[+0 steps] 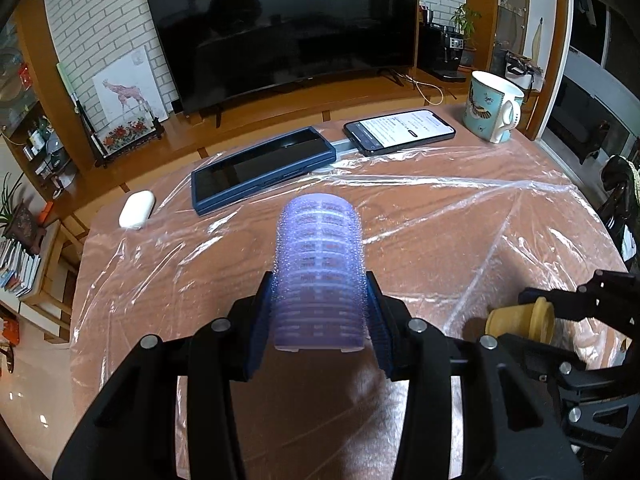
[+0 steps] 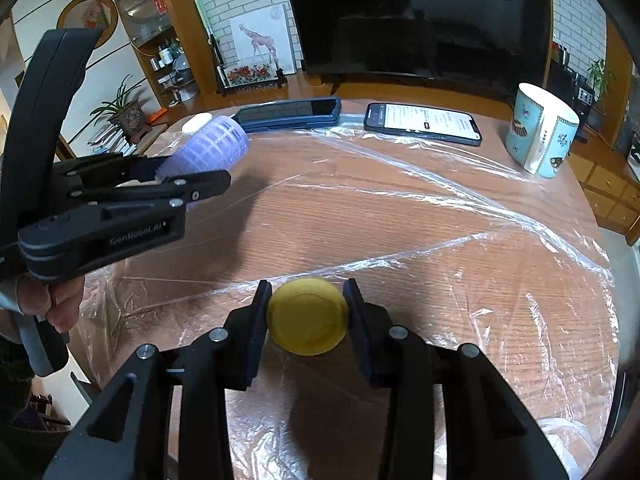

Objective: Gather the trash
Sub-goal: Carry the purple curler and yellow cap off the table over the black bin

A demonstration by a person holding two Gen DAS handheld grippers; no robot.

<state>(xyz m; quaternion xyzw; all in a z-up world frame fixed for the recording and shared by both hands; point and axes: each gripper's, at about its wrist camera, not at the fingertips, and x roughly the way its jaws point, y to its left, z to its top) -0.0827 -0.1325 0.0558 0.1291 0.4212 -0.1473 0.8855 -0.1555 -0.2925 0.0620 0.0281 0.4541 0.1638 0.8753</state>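
Observation:
My left gripper is shut on a purple hair roller, which sticks out forward between the blue pads above the table. In the right wrist view that same left gripper comes in from the left with the hair roller in it. My right gripper is shut on a round yellow cap, pinched at both sides. The left wrist view shows the yellow cap at the lower right, in the right gripper. A clear plastic sheet covers the wooden table.
At the table's far side lie a white earbud case, a dark blue case and a lit phone. A light-blue patterned mug stands at the far right. Behind are a large TV and shelves. A hand holds the left gripper.

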